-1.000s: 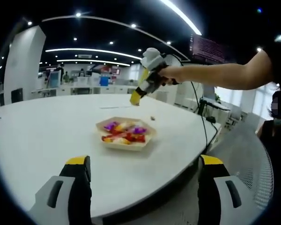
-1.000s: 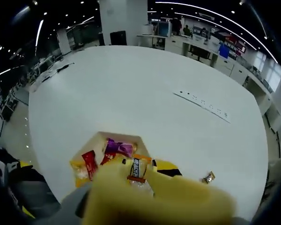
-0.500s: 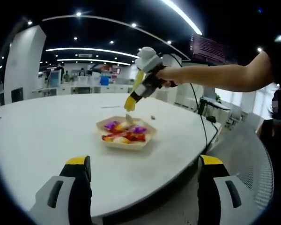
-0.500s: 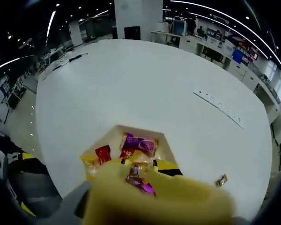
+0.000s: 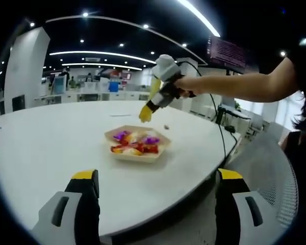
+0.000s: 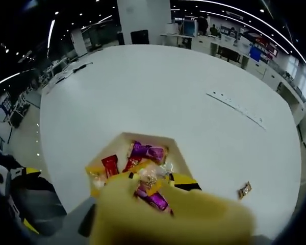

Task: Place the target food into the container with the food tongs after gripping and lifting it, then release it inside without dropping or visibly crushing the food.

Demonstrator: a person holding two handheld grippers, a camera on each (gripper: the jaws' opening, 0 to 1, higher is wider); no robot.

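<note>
the left tongs, jaws spread wide, hang low over the white tabletop. mid-table, a hexagonal tray holds purple, red and yellow wrapped candies. the right tongs hover above it; their grip cannot be told. a lone candy lies beside.
</note>
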